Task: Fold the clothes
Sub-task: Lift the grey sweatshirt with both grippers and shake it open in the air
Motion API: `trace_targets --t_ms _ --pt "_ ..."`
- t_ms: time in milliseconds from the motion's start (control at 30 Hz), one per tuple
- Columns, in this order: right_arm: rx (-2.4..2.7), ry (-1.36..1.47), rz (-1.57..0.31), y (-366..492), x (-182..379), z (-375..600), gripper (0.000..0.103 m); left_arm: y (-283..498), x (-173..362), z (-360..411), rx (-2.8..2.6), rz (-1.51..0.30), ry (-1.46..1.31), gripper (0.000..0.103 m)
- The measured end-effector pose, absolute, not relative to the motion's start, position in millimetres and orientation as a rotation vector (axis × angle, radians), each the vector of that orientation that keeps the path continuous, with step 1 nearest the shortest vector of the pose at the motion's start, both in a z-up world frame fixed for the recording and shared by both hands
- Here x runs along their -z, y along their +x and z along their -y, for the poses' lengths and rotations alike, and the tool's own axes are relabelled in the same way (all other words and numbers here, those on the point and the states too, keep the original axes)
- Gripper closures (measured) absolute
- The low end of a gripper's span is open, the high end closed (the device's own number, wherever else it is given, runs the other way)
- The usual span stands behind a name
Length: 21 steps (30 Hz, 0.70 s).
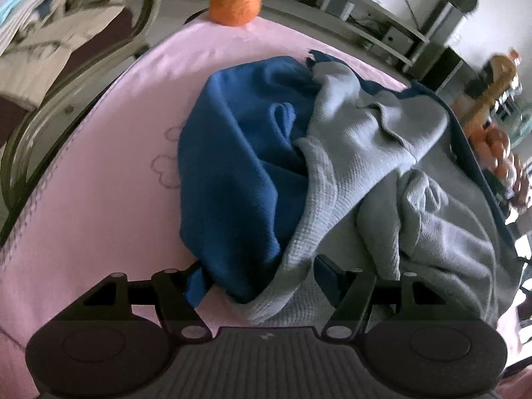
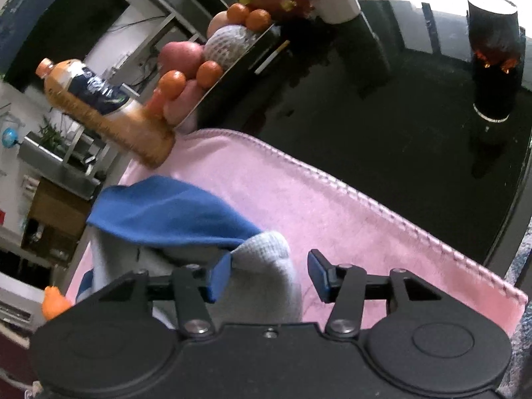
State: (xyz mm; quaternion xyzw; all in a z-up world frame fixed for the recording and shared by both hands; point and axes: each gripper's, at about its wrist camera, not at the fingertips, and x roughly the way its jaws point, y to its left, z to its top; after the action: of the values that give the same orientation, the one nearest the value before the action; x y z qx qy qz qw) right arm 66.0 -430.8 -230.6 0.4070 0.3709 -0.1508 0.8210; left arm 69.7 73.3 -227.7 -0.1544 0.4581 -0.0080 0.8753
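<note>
Left wrist view: we see our left gripper [image 1: 259, 282] seemingly clamping the blue-and-grey garment [image 1: 299, 153] on the pink cloth [image 1: 99, 199]; our right gripper [image 2: 269, 274] gapes beside its grey fold.

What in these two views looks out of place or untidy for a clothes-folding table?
The blue and grey garment lies bunched on the pink cloth, not flat. An orange ball sits at the cloth's far edge.

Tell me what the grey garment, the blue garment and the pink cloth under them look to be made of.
Grey garment: waffle-textured knit, matte; a fine grid shows. Blue garment: smooth soft fabric, perhaps fleece; no visible weave. Pink cloth: plush, towel-like, with a stitched edge.
</note>
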Motion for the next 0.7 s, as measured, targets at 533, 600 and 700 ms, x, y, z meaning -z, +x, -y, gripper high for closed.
trace_targets --t_ms 533,600,700 --pt "0.2 0.968 -0.852 103.3 162.3 419.8 0.088 130.1 78.6 -82.9 0.132 -0.883 -0.49 0.091" --pt "0.095 1.051 -0.762 104.1 109.7 417.0 0.089 127.4 22.6 -89.3 0.149 -0.752 -0.506 0.092" --pt "-0.052 1.082 -0.55 79.0 21.4 412.1 0.089 93.1 -53.9 -116.6 0.19 -0.518 -0.587 0.093"
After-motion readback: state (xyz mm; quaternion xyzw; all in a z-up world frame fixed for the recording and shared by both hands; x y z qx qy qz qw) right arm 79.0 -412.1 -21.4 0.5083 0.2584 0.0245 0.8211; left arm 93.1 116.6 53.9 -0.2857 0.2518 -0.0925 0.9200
